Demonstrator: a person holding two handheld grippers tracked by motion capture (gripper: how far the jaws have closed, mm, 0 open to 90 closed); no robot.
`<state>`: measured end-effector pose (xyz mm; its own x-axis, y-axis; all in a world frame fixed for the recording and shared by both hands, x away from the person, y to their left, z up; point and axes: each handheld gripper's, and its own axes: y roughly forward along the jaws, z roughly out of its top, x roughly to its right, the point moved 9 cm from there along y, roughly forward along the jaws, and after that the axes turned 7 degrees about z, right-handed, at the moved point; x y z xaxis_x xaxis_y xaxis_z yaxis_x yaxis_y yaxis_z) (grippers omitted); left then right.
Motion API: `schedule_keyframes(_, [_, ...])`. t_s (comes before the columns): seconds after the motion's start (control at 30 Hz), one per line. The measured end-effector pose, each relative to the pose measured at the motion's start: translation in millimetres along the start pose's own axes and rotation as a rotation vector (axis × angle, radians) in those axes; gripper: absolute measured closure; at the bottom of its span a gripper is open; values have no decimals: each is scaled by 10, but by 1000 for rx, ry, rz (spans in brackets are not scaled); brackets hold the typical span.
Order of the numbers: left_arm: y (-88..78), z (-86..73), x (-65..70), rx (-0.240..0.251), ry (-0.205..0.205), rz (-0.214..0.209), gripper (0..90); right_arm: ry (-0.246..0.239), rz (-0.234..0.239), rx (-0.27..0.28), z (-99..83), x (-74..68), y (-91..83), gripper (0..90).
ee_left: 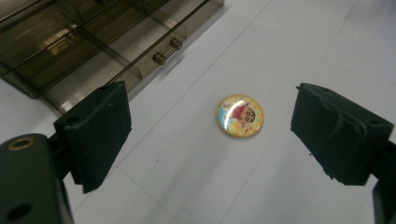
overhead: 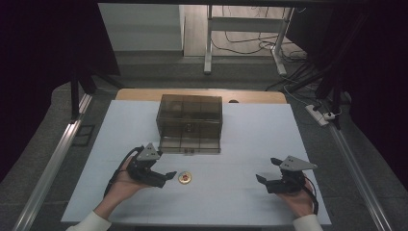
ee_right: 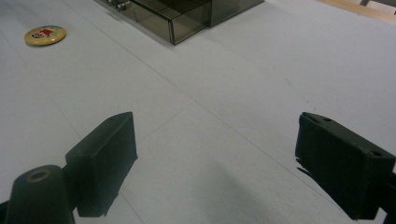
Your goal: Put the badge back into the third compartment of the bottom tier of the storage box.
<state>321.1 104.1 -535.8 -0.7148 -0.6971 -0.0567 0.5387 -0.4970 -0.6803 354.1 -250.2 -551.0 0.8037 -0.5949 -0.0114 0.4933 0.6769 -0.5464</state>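
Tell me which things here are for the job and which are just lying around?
Likely for the job:
round cartoon badge
smoky plastic drawer box
left gripper, open, pointing at the badge
right gripper, open

Just lying around:
power strip on the floor
cables behind the table

I'm working in a lab-like recording room: a white-covered worktop [overhead: 250, 139] between metal rails [overhead: 53, 159], dark curtains [overhead: 43, 43] at the sides, loose cables [overhead: 250, 47] and a power strip [overhead: 318, 114] on grey floor.
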Motion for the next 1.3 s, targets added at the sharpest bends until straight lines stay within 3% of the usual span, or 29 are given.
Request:
schedule_keyframes(1.1, [367, 328, 389, -52, 118, -92, 129, -11, -1, -15, -17, -11, 21, 123])
schedule_keyframes(1.3, [482, 314, 411, -90, 138, -98, 130, -12, -1, -20, -21, -8, 23, 123])
